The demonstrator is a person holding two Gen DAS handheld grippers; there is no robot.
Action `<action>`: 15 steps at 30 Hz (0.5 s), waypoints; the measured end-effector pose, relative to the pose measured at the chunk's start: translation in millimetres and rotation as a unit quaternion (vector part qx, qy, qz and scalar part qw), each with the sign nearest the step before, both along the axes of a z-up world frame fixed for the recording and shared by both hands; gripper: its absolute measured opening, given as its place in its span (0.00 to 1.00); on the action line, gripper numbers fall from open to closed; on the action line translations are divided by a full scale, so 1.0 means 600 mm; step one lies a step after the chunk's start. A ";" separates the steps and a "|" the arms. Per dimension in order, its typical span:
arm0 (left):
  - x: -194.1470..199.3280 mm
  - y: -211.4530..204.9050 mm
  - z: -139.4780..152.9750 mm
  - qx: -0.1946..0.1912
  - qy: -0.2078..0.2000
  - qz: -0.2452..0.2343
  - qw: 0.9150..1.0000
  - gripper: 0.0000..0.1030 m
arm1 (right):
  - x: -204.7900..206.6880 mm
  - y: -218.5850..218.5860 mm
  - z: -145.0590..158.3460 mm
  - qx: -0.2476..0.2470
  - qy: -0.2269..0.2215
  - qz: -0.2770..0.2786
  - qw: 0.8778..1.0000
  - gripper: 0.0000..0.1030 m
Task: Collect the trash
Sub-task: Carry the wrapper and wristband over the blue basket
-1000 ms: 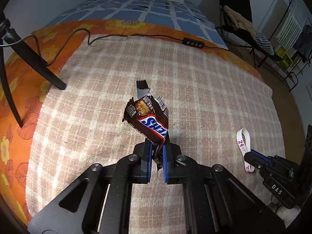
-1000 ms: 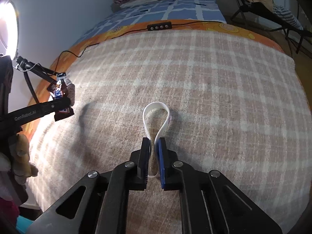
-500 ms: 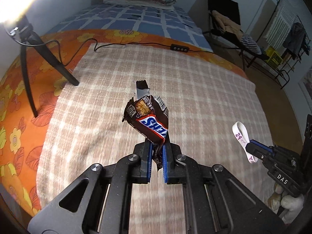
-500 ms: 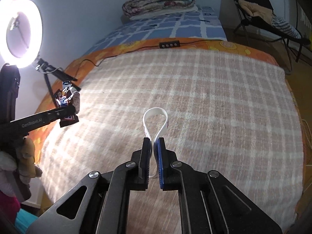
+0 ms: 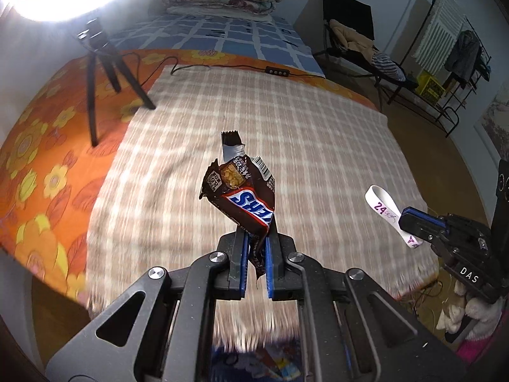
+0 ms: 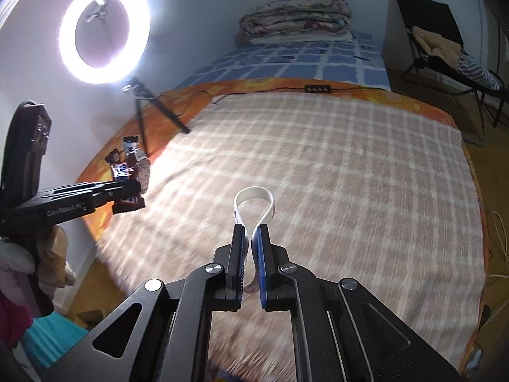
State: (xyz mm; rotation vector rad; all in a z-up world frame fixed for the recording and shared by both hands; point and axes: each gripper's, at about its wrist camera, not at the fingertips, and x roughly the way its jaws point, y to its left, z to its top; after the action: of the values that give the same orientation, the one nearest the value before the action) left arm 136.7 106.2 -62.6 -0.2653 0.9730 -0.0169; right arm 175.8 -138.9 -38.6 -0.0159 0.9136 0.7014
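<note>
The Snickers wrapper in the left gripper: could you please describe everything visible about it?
The Snickers wrapper is crinkled brown plastic film with the blue-and-white logo, a barcode and small print. Its top is torn open, showing silver lining and a tan nutty remnant inside. It stands roughly upright, lifted clear of the checked blanket, its lower end pinched between the blue pads of the left gripper. Nothing else touches it.

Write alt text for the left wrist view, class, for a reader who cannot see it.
The left gripper pinches an opened Snickers wrapper above a checked blanket on a bed. At right, the right gripper holds a white paper loop.
</note>
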 end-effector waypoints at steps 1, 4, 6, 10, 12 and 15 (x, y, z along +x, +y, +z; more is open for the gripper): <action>-0.015 -0.002 0.000 0.000 0.002 -0.001 1.000 0.06 | -0.012 0.000 0.003 0.001 -0.002 0.004 1.000 0.06; -0.055 -0.012 -0.001 0.001 0.005 -0.006 1.000 0.06 | -0.054 0.002 0.009 0.002 -0.004 0.021 1.000 0.06; -0.080 -0.021 -0.007 0.004 0.008 -0.010 1.000 0.06 | -0.078 0.003 0.009 0.003 -0.005 0.030 1.000 0.05; -0.123 -0.037 -0.038 0.003 0.028 -0.017 0.999 0.06 | -0.120 0.005 -0.007 0.013 0.012 0.044 0.999 0.04; -0.140 -0.044 -0.053 -0.002 0.040 -0.020 0.999 0.06 | -0.139 0.008 -0.021 0.012 0.021 0.049 0.999 0.04; -0.166 -0.057 -0.066 -0.003 0.050 -0.029 0.998 0.06 | -0.165 0.008 -0.043 0.012 0.041 0.058 0.997 0.04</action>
State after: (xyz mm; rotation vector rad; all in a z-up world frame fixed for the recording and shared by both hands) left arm 37.1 72.3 -102.0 -0.2454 1.0800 -0.0604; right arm 76.7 -134.0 -64.6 -0.0197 0.9890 0.8248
